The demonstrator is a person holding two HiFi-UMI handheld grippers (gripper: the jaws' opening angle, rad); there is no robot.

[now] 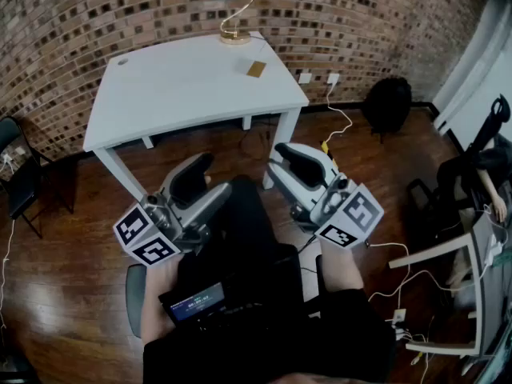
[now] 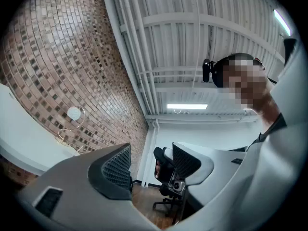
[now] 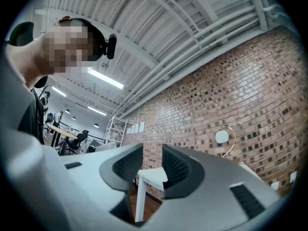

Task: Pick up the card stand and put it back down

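The card stand [image 1: 229, 10], a gold wire loop holding a round white card, stands at the far edge of the white table [image 1: 176, 94] against the brick wall. It also shows small in the left gripper view as the card stand [image 2: 72, 115], and in the right gripper view as the card stand [image 3: 223, 138]. Both grippers are held low, near the person's lap and well short of the table. My left gripper [image 1: 202, 187] [image 2: 151, 165] is open with nothing between its ribbed pads. My right gripper [image 1: 293, 171] [image 3: 151, 166] is open too, its narrower gap empty, with a corner of the table [image 3: 153, 177] seen beyond it.
A small brown card [image 1: 256, 69] lies on the table near the stand. A black chair [image 1: 18, 174] stands at the left, a black bag [image 1: 388, 102] by the wall at the right. Cables [image 1: 342, 122] trail over the wood floor. A wooden frame [image 1: 448, 294] stands at the far right.
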